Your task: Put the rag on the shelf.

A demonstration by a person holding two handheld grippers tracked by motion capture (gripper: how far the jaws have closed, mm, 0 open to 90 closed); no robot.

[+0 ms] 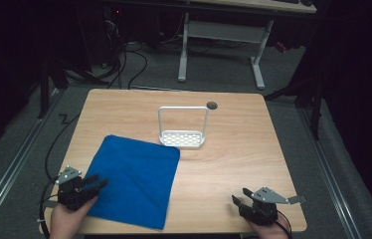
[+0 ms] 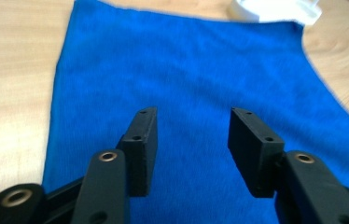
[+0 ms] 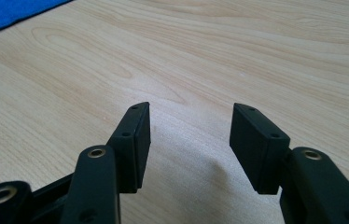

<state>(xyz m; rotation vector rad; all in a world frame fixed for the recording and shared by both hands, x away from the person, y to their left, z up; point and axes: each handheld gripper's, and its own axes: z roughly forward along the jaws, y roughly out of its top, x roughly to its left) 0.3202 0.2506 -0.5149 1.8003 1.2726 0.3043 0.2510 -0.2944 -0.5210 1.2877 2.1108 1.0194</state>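
Observation:
A blue cloth (image 1: 134, 180) lies flat on the left half of the wooden table (image 1: 233, 149), reaching the front edge. My left gripper (image 1: 99, 181) hovers over the cloth's near-left edge, jaws open with nothing between them; in the left gripper view the blue cloth (image 2: 182, 74) spreads under the left gripper (image 2: 192, 113). My right gripper (image 1: 237, 197) rests low at the table's front right, open and empty; in the right gripper view the right gripper (image 3: 190, 108) sits above bare wood, with a corner of the cloth (image 3: 9, 11) at top left.
A white perforated rack (image 1: 183, 129) with a tall hoop handle stands mid-table just beyond the cloth; its base (image 2: 275, 10) shows in the left gripper view. A dark round hole (image 1: 212, 105) sits near the table's far edge. A second table's white legs (image 1: 258, 64) stand behind.

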